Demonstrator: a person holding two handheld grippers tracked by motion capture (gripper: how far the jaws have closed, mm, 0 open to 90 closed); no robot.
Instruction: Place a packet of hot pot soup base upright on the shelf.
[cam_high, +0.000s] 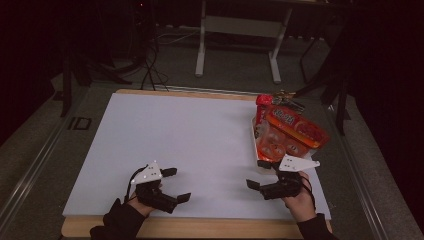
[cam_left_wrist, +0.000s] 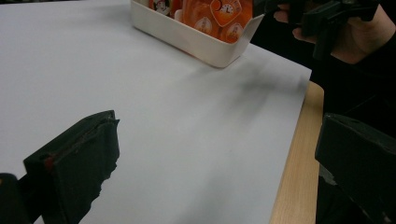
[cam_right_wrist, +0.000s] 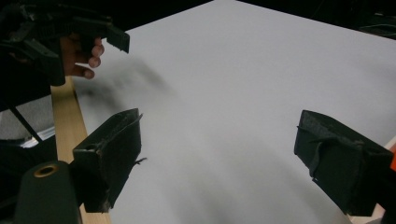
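Both grippers hang low over the near edge of the table (cam_high: 165, 135), holding nothing. The left gripper (cam_high: 176, 185) sits well to the left of the tray (cam_high: 256, 150), with its fingers (cam_left_wrist: 74, 163) spread wide and only bare white board between them. The right gripper (cam_high: 259, 175) is just in front of the tray's near end, its fingers (cam_right_wrist: 109, 154) likewise wide apart and empty. Judging by this, the pose is a ready stance: hands set apart and turned inward toward each other, so that either one can reach without crossing the other, and the right one is placed closest to the tray because that is where the work lies.

The tray is a shallow white box near the right edge of the table, running away from the person. It is packed full: orange packets (cam_high: 280, 137) fill it and rise above its rim (the left gripper view shows printed round labels on them, too small to read). One large packet lies tilted across the top, overhanging the tray's right side, and a red one (cam_high: 262, 102) stands at the far end. Just beyond that end lies something dark and thin, which I cannot identify. Since the packets are loosely heaped, a pull on one may well drag its neighbours.
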